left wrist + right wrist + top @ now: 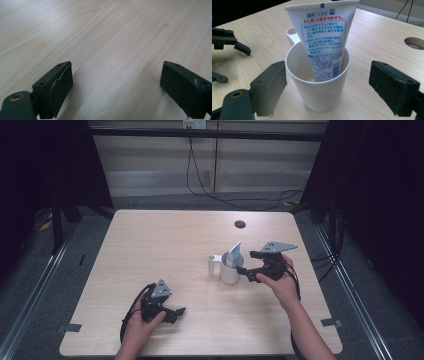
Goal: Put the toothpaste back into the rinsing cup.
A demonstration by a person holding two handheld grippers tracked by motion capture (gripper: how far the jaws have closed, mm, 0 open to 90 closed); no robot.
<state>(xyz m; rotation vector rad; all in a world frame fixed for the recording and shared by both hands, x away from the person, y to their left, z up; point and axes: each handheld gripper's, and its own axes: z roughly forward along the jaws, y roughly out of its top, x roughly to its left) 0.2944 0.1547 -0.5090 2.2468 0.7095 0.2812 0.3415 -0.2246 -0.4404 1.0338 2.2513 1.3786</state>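
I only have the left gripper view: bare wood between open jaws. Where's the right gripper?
Observer: The right gripper is across the table, open, jaws either side of a white cup.
Operator: Anything in the cup?
Observer: A toothpaste tube stands in it, leaning on the far rim.
Operator: Jaws touching the cup?
Observer: In the right gripper view one jaw looks very close to the wall; the other stands apart. Contact, I cannot tell.
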